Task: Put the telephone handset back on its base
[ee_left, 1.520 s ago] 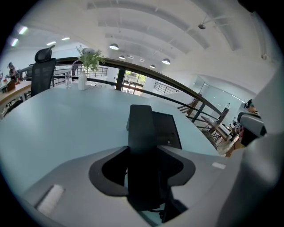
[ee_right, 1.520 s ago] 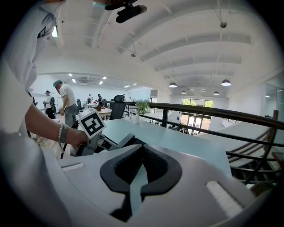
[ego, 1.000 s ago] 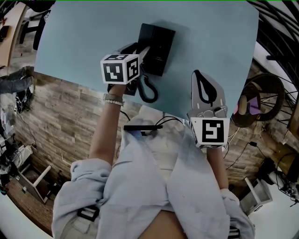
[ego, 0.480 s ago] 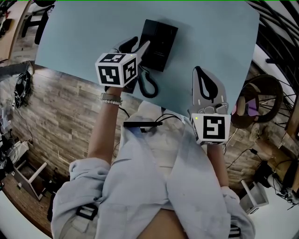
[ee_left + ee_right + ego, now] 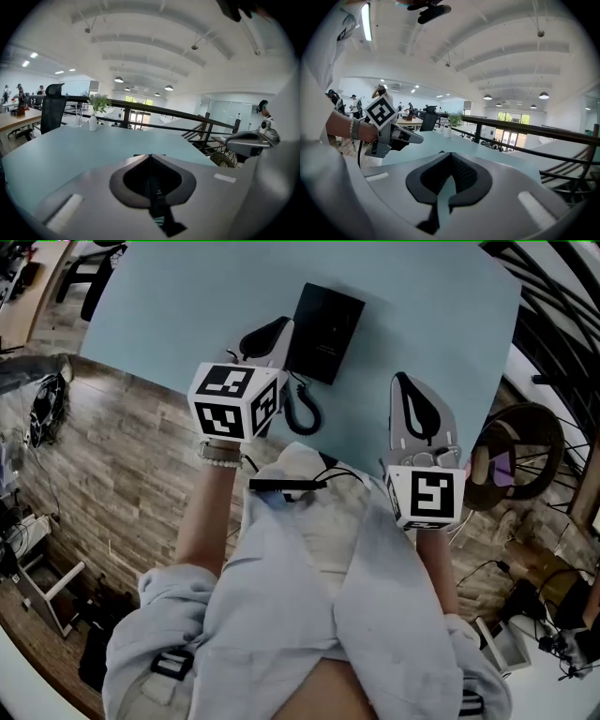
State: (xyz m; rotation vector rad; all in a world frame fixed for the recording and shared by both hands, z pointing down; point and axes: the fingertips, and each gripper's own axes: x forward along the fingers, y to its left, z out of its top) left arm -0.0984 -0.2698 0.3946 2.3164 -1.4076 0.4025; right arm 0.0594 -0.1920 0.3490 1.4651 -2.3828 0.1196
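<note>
The black telephone [image 5: 325,320] lies flat on the pale blue table [image 5: 178,306], and its coiled cord [image 5: 302,413] loops toward the near edge. It reads as one dark block, so I cannot tell the handset from the base. My left gripper [image 5: 275,329] sits just left of the telephone, shut with nothing between its jaws; in the left gripper view the tips [image 5: 149,158] meet. My right gripper [image 5: 412,399] hovers to the right over the table's near edge, also shut and empty [image 5: 450,154]. The right gripper view shows the left gripper [image 5: 417,138] from the side.
The table's near edge runs diagonally below both grippers, with wood floor [image 5: 122,474] beyond it. A round dark stand [image 5: 520,442] and cables sit at the right. A vase with a plant [image 5: 95,117] and an office chair [image 5: 51,115] stand at the table's far side.
My left gripper has drawn back off the telephone's left side toward me, and its spread jaws have come together. The right gripper has stayed where it was.
</note>
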